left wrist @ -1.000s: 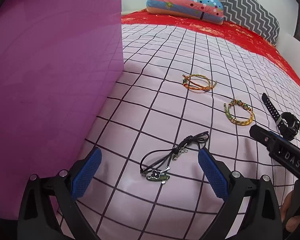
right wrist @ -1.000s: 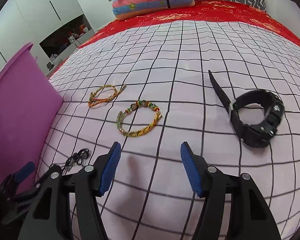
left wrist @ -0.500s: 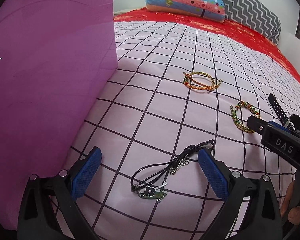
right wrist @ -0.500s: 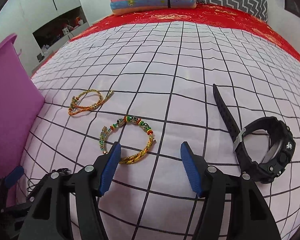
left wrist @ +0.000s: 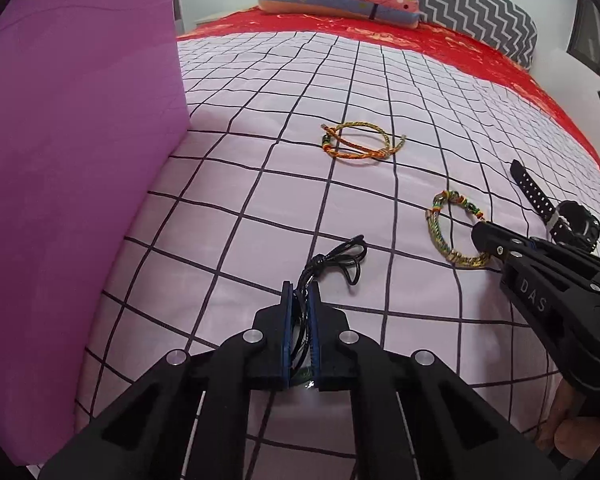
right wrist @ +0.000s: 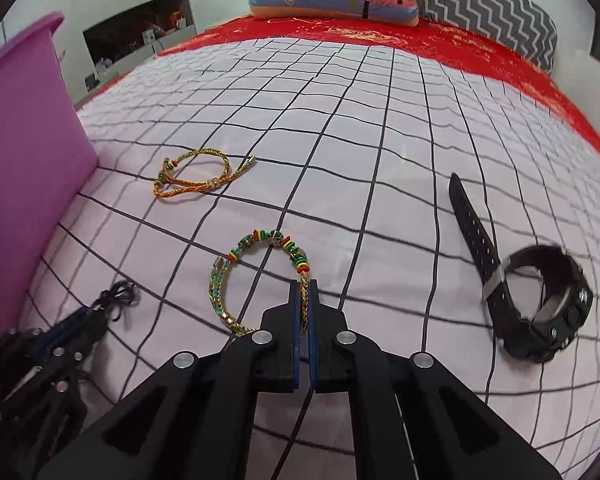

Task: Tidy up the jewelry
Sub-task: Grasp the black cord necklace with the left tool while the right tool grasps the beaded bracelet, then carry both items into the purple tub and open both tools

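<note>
On the checked bed (right wrist: 380, 128): two woven bracelets, one black watch (right wrist: 540, 300), one black cord necklace (left wrist: 336, 264). Left tongs (left wrist: 300, 292) clamped on the necklace; right tongs (right wrist: 304, 292) pinching the beaded bracelet (right wrist: 256, 276). Orange bracelet (right wrist: 196, 176) lying free near the purple bin (right wrist: 24, 160).

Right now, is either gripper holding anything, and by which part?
Both. The left gripper is shut on the black cord necklace, pinching its cord near the pendant end. The right gripper is shut on the beaded bracelet, on its woven side.
</note>
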`<state>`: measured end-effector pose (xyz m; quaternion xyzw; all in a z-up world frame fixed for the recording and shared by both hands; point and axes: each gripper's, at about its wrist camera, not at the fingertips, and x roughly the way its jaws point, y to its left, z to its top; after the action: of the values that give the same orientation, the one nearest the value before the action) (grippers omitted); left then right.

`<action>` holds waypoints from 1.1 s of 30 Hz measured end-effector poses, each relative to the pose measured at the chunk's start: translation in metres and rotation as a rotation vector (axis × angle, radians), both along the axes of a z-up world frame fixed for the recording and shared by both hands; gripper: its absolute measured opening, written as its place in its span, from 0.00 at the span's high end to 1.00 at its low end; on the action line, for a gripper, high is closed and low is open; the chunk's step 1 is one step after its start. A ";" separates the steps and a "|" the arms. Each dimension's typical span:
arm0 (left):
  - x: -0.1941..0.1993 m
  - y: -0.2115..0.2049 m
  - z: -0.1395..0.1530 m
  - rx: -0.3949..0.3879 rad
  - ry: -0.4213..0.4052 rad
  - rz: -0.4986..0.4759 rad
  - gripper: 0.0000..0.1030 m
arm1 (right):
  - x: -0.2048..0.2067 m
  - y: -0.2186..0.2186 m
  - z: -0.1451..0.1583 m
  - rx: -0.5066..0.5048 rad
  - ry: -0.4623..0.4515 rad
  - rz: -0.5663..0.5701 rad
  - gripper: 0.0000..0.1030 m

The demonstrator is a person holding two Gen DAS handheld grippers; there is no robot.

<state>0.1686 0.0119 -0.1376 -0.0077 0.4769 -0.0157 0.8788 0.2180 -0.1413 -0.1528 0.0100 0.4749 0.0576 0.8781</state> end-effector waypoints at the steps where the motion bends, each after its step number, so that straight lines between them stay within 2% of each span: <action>1: -0.002 0.000 0.000 -0.015 0.002 -0.004 0.93 | -0.001 -0.001 0.002 0.012 -0.002 0.000 0.97; 9: -0.018 0.000 0.013 -0.066 0.004 -0.052 0.93 | -0.055 -0.007 0.011 0.057 -0.007 -0.007 0.97; 20: -0.072 0.001 0.050 -0.095 0.002 -0.121 0.93 | -0.131 -0.013 0.058 0.071 -0.060 0.002 0.97; 24: -0.089 0.005 0.074 -0.107 -0.026 -0.136 0.93 | -0.153 -0.015 0.081 0.081 -0.088 -0.007 0.97; 33: -0.125 0.013 0.139 -0.133 -0.143 -0.171 0.93 | -0.187 -0.005 0.135 0.087 -0.180 -0.001 0.97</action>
<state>0.0437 0.0252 0.0015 -0.0241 0.4099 -0.1229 0.9035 0.0314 -0.1466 -0.0174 0.0432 0.3910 0.0784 0.9160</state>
